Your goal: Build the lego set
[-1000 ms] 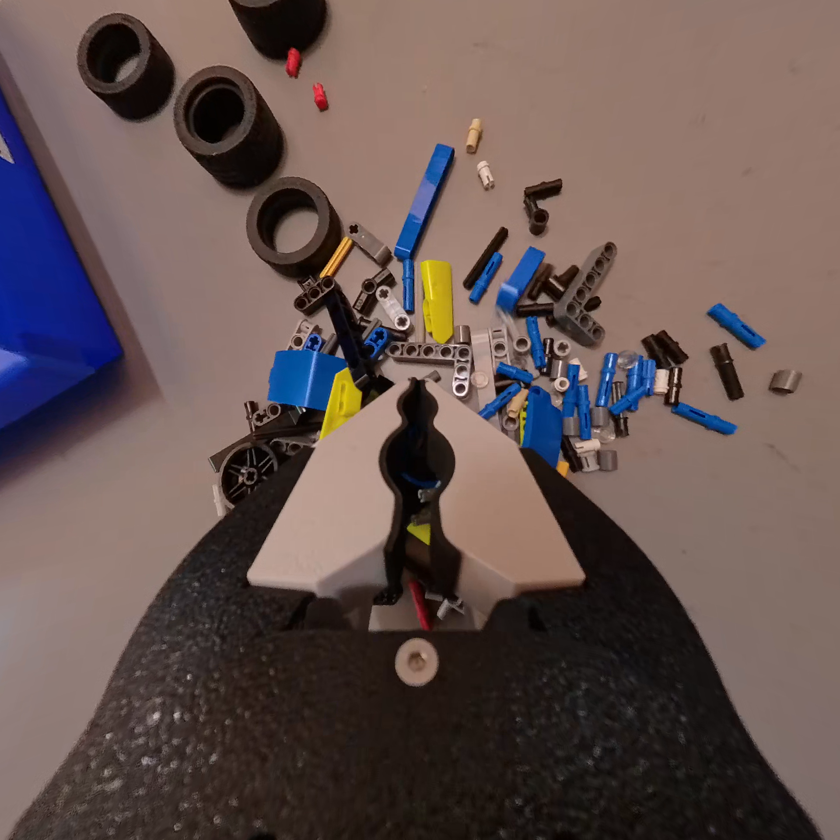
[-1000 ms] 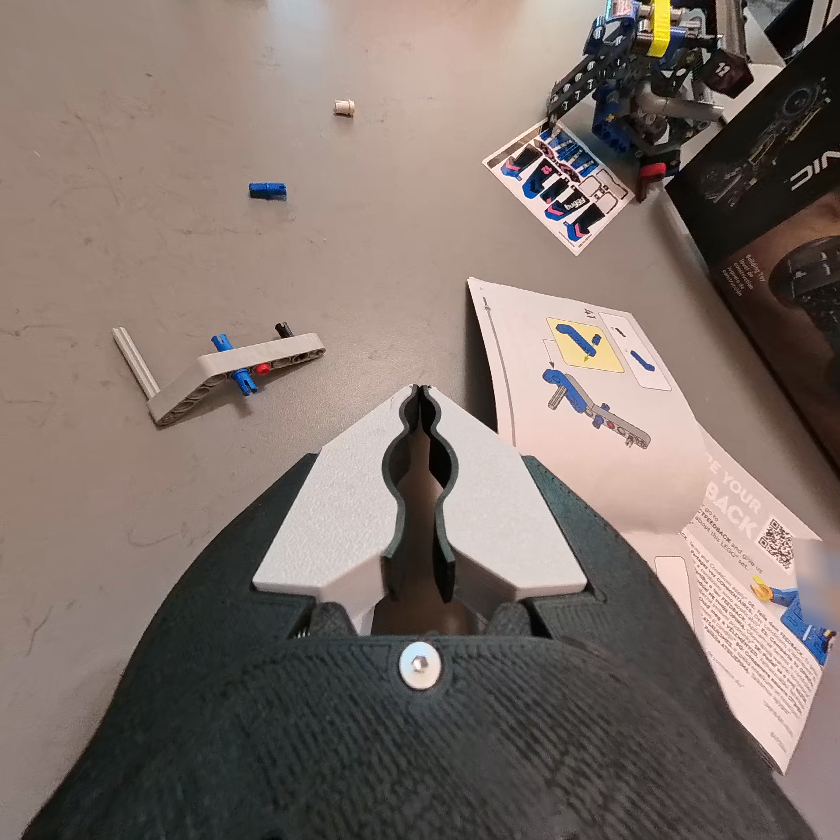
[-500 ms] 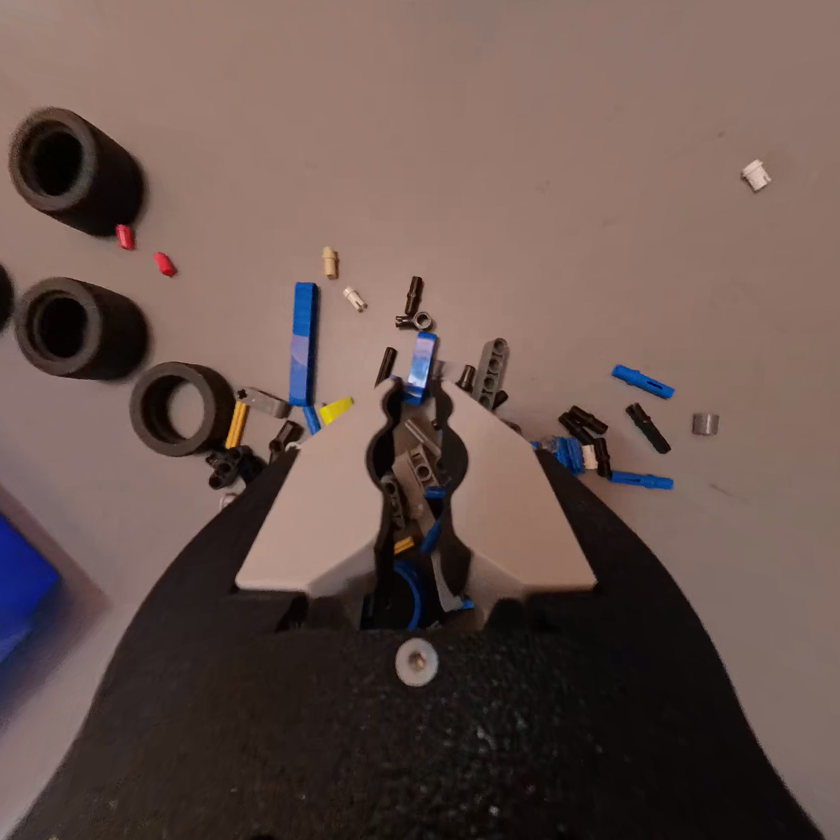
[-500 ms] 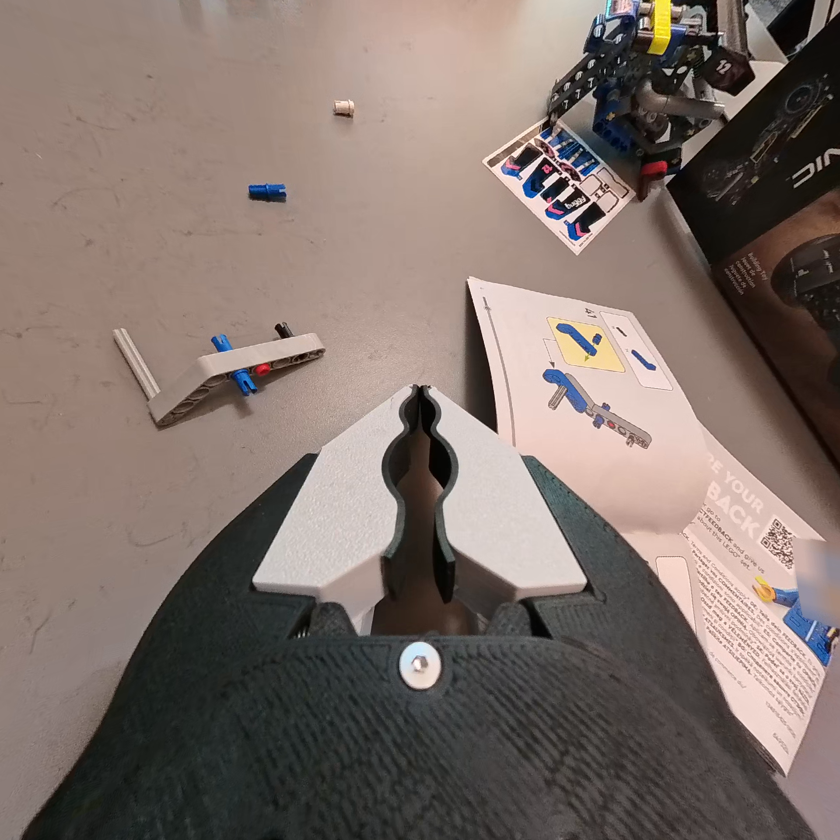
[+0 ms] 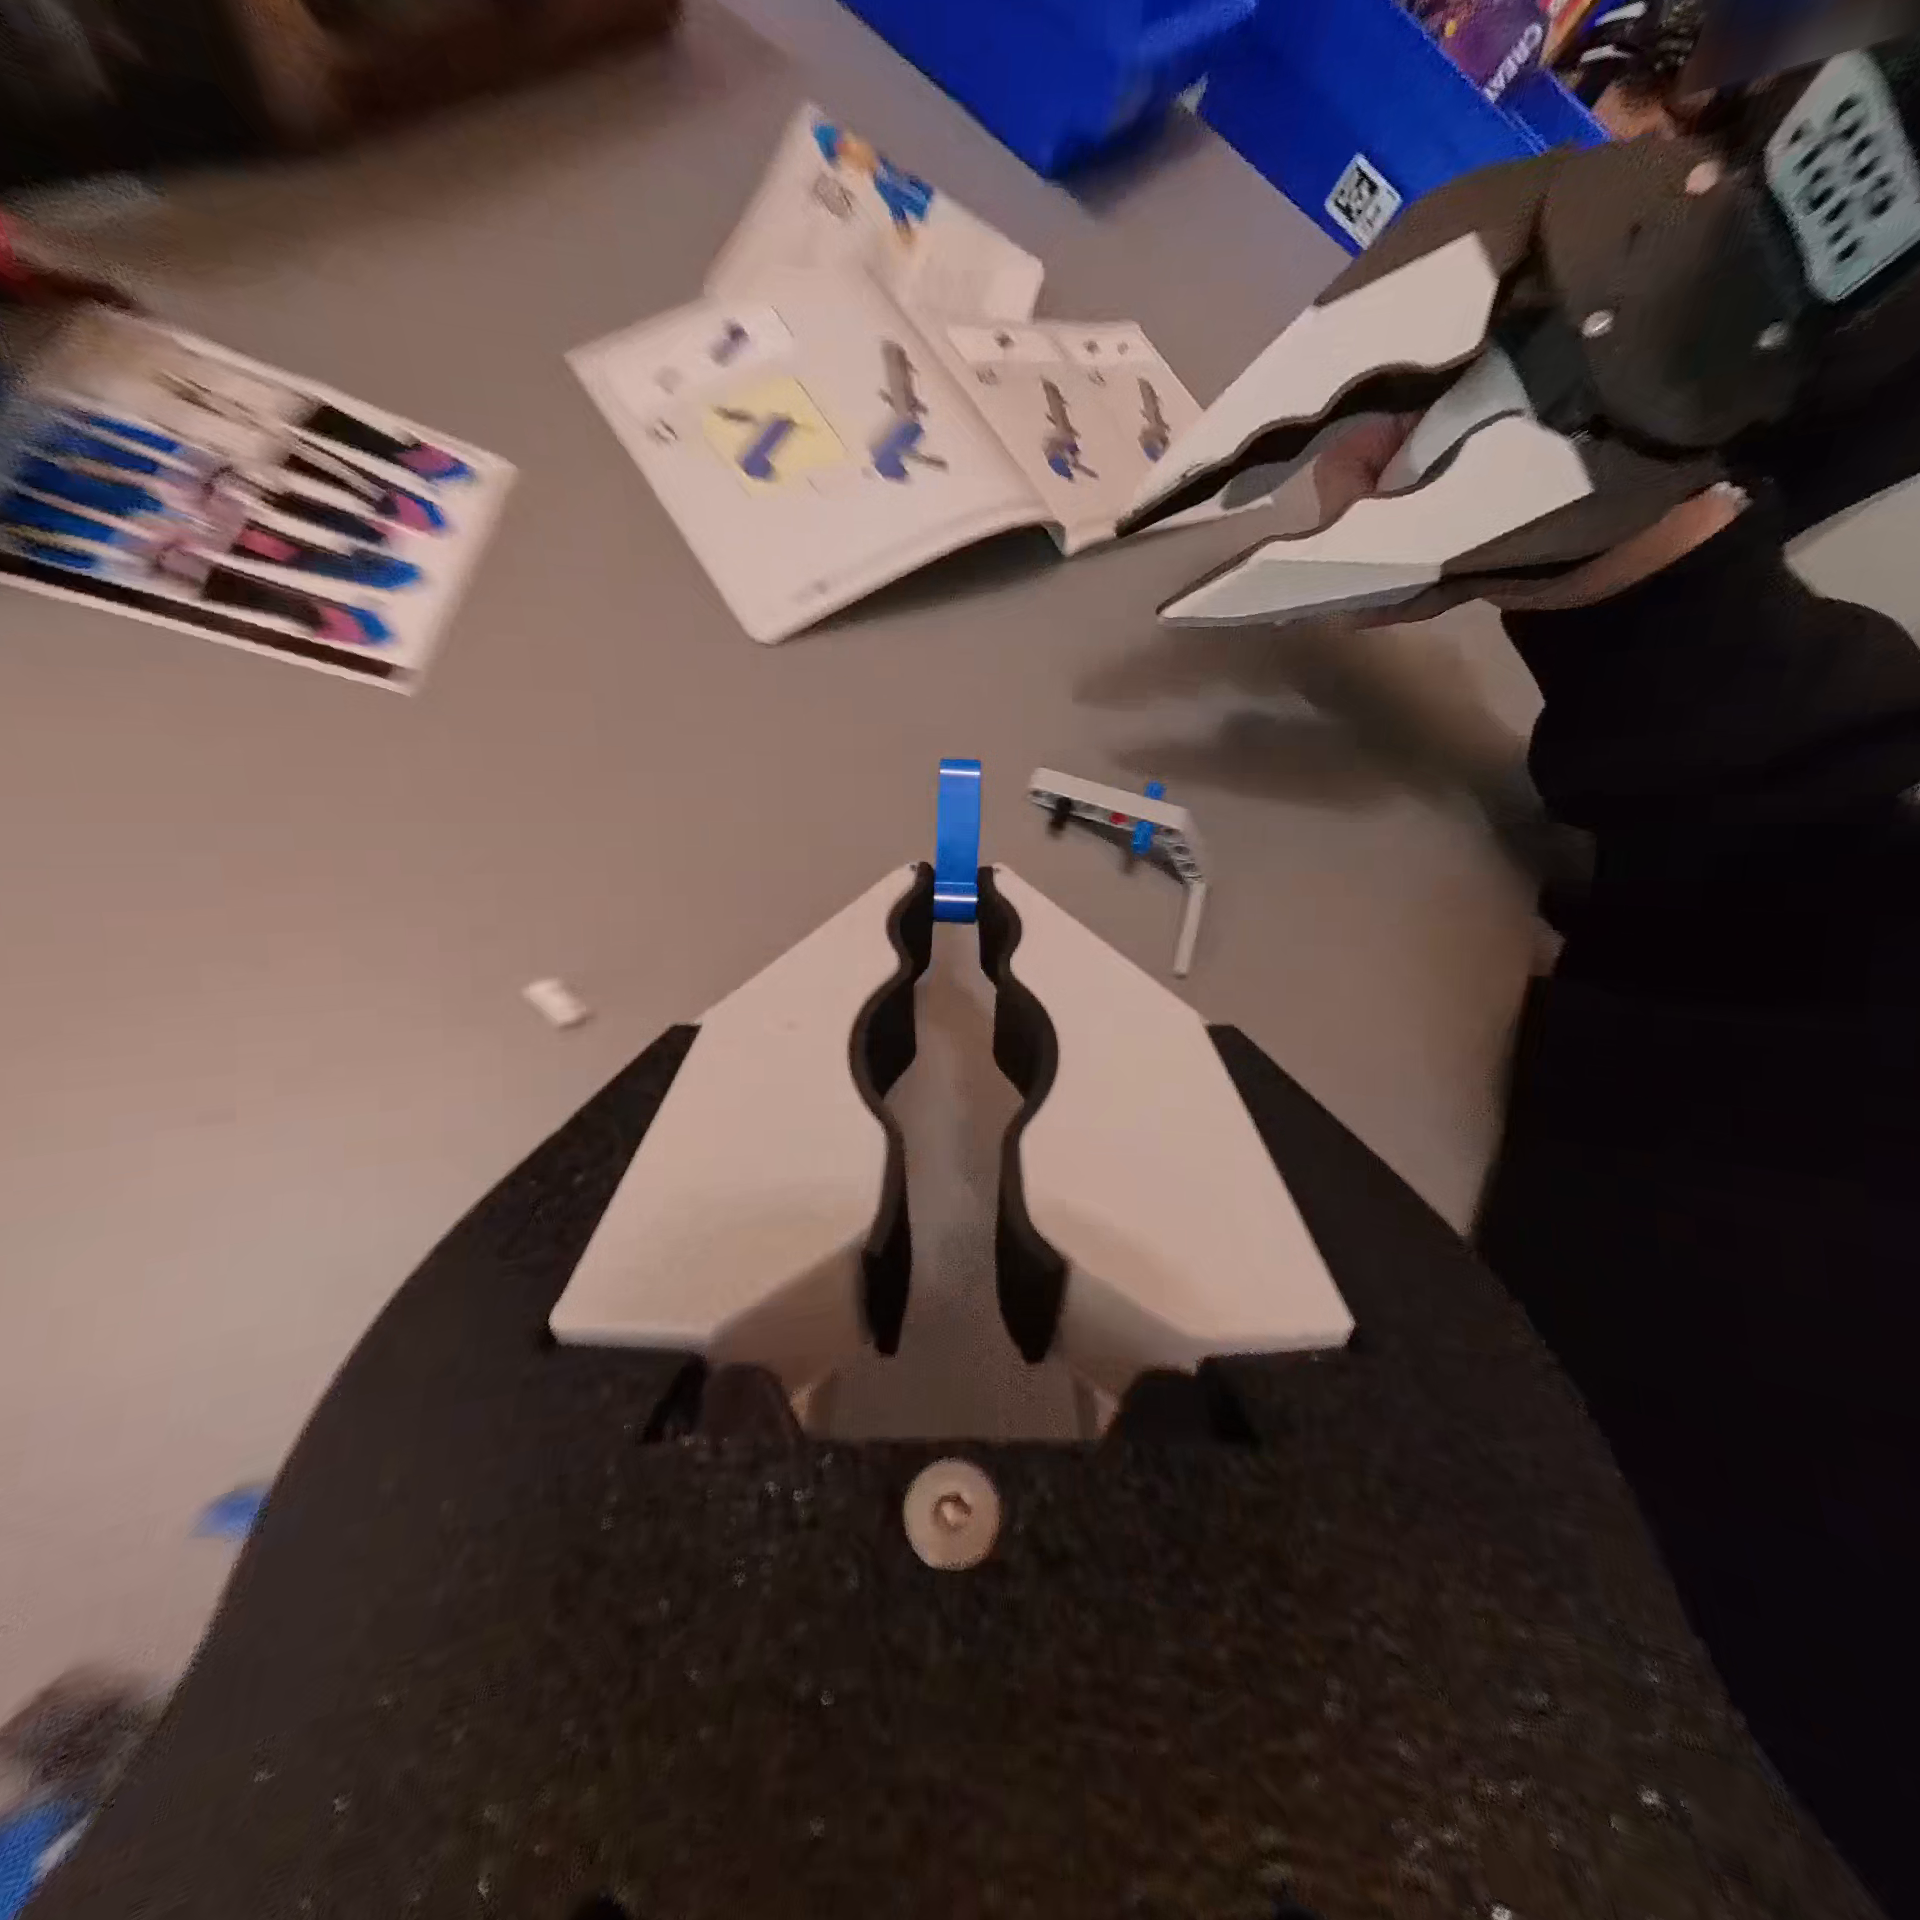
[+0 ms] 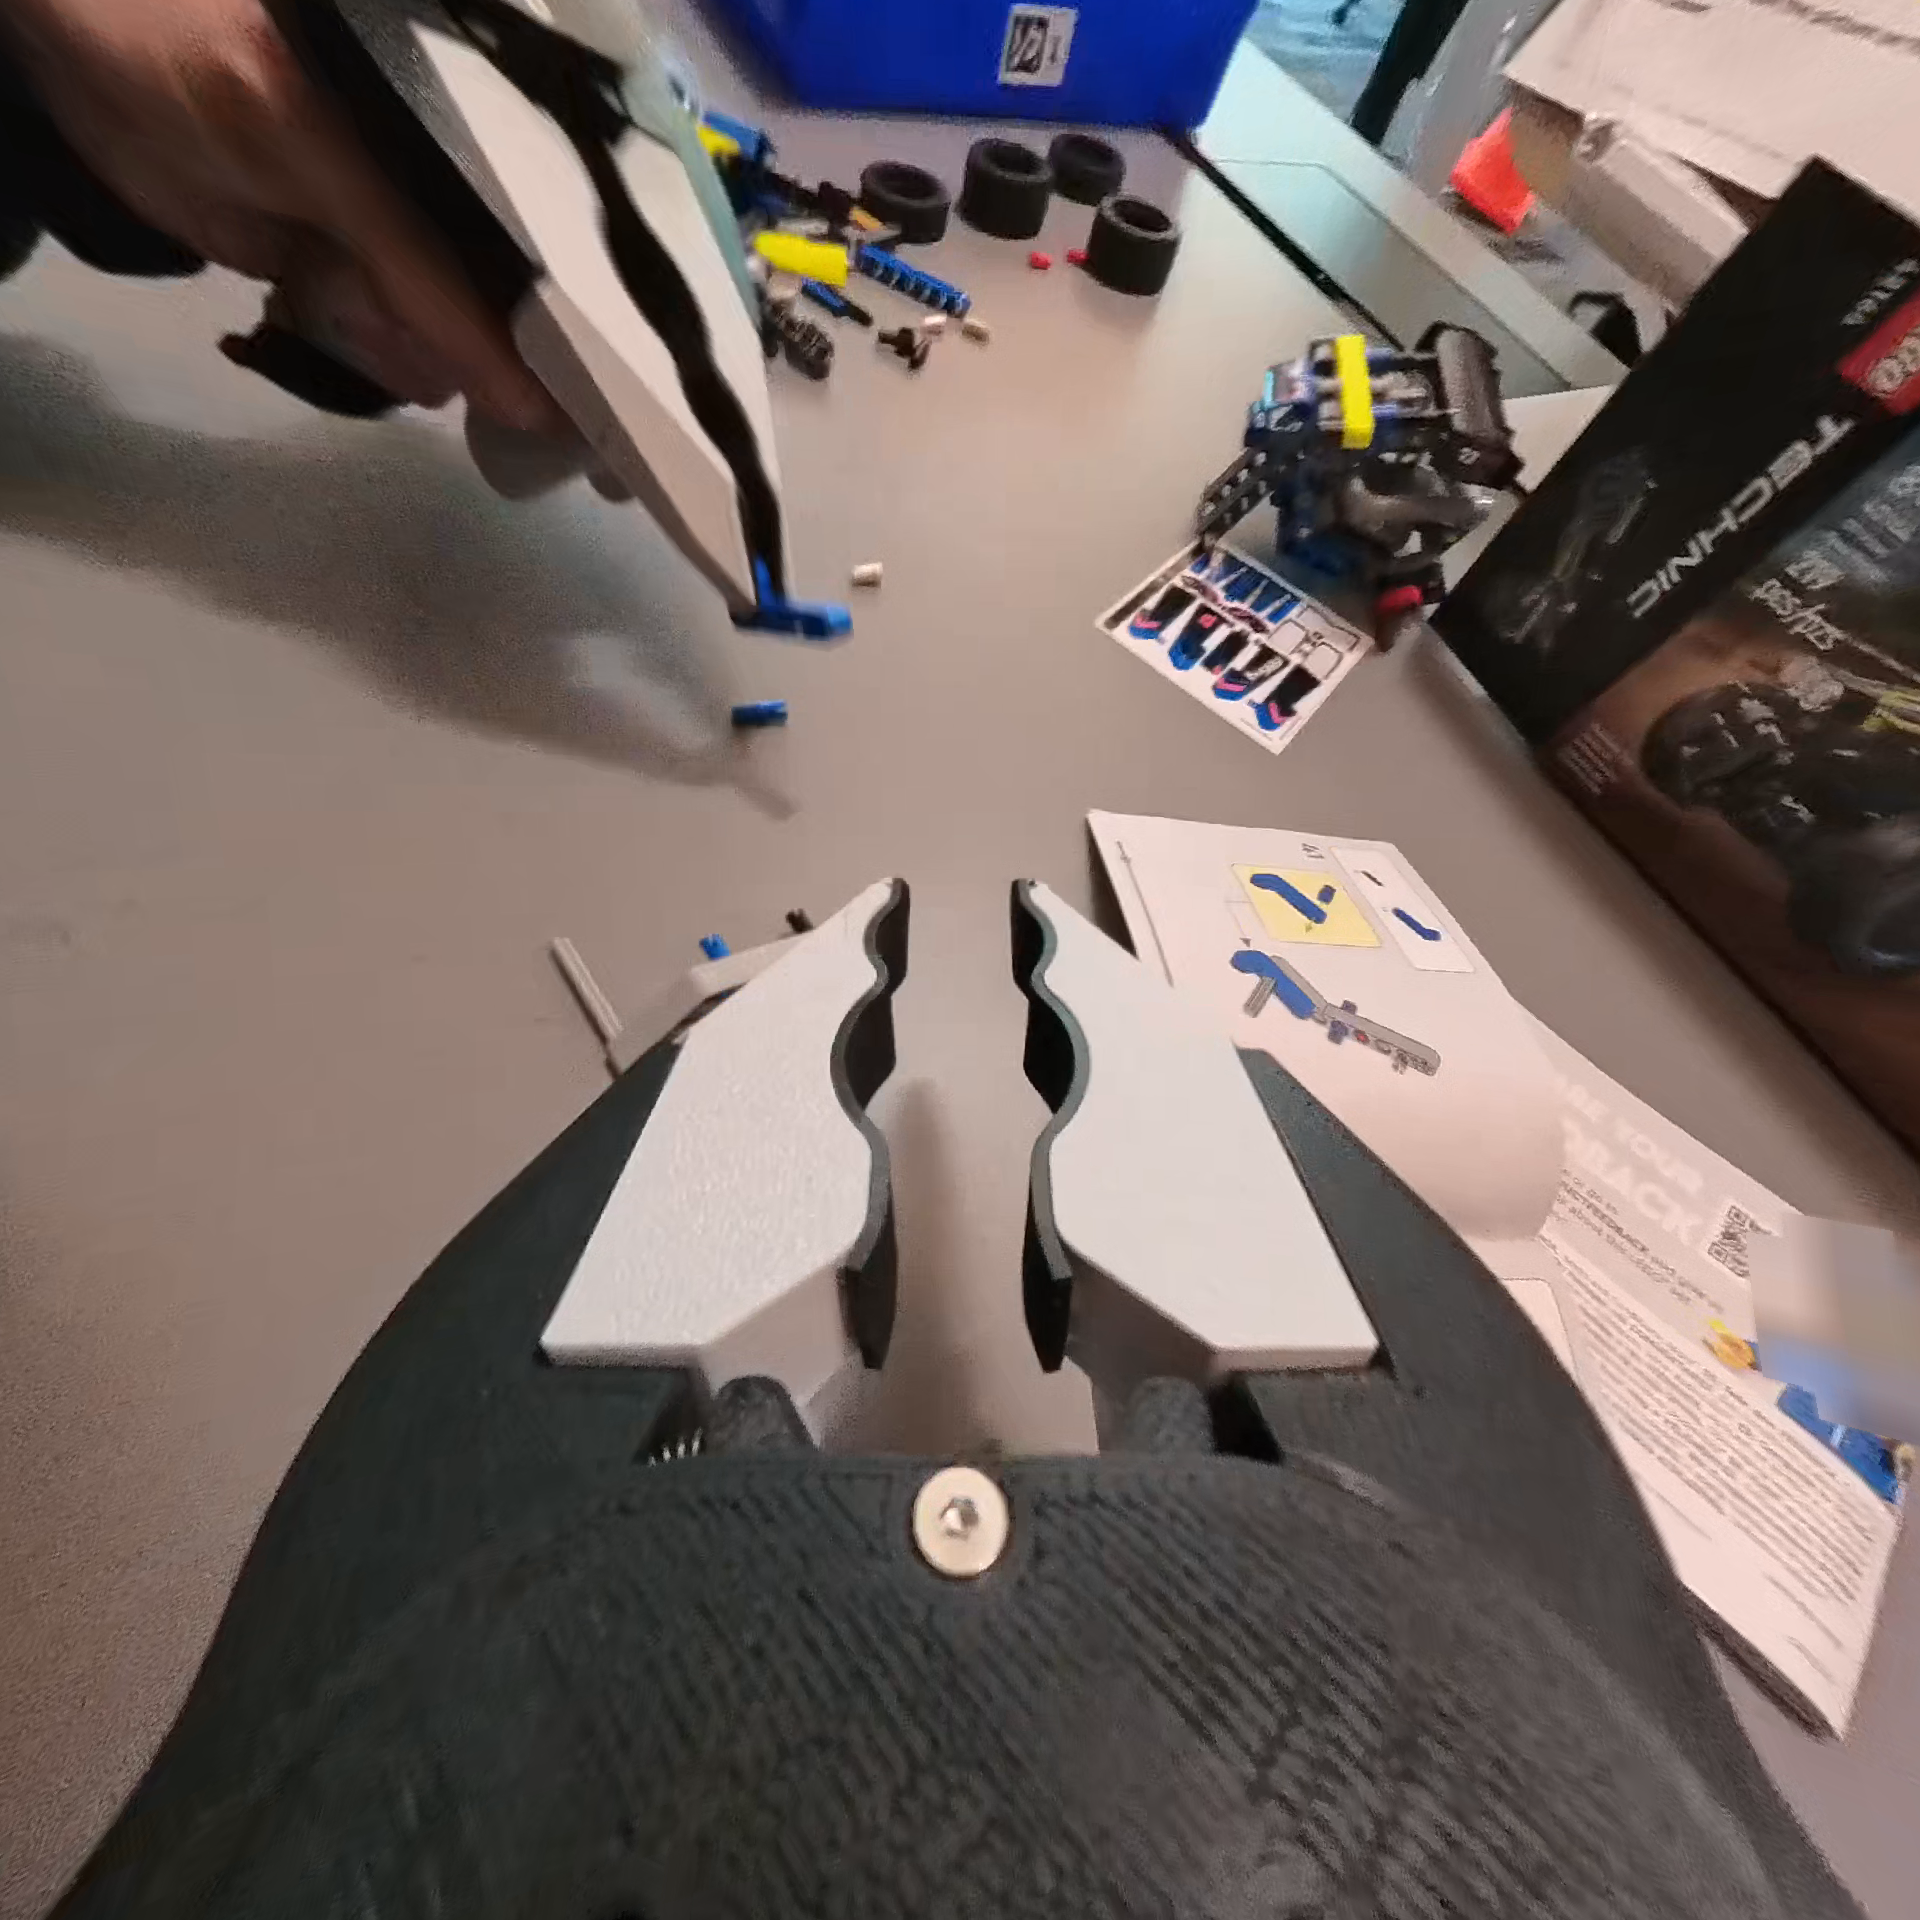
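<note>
Blue beam (image 5: 957, 840) now pinched in the left claw (image 5: 954, 883), carried off the parts pile; right claw (image 6: 961, 904), previously closed, gapes empty

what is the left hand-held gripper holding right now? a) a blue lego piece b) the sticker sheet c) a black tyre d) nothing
a: the left hand-held gripper is shut on a blue lego piece that sticks out past its tips, and the right wrist view shows the same blue lego piece pinched at the tips above the table.
</note>
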The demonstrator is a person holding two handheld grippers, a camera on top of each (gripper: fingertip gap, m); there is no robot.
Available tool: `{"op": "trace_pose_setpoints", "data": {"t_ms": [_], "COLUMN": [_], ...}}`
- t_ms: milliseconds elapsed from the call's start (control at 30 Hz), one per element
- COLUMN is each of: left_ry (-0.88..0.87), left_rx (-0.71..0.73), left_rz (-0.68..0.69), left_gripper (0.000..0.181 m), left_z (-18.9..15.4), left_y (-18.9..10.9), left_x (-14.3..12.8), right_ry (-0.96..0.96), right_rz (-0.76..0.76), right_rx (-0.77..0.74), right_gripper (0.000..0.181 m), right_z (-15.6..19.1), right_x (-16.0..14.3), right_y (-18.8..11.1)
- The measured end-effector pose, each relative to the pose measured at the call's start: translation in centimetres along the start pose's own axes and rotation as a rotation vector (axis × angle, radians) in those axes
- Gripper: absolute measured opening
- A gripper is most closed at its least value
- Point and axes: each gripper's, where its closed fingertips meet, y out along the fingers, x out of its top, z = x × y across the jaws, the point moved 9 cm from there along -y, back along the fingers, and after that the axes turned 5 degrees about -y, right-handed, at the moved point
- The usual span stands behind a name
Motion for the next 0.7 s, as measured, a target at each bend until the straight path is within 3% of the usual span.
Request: {"op": "trace_pose_setpoints", "data": {"t_ms": [133, 367, 433, 533, 700], "left_ry": [-0.08, 0.111, 0.29, 0.647, 1.356], "left_rx": [-0.044, 0.057, 0.103, 0.229, 0.661], "left_rz": [0.032, 0.116, 0.124, 0.032, -0.128], "left_gripper": [0.005, 0.005, 0.005, 0.005, 0.004], "left_z": [-0.4, 0.5, 0.5, -0.1, -1.9], "left_y": [4.1, 6.3, 6.0, 4.9, 2.5], "left_x": [0.1, 2.6, 2.9, 3.0, 1.9], "right_ry": [-0.016, 0.027, 0.049, 0.145, 0.296], "right_rz": [0.113, 0.141, 0.145, 0.108, -0.046], "right_rx": [-0.035, -0.066, -0.075, -0.008, 0.06], "right_gripper": [0.015, 0.013, 0.013, 0.022, 0.035], "right_z": [-0.2, -1.1, -1.4, -1.5, -1.7], "right_x": [-1.4, -1.9, -1.7, -1.1, 0.9], "right_y": [0.0, 1.4, 1.7, 2.0, 2.1]}}
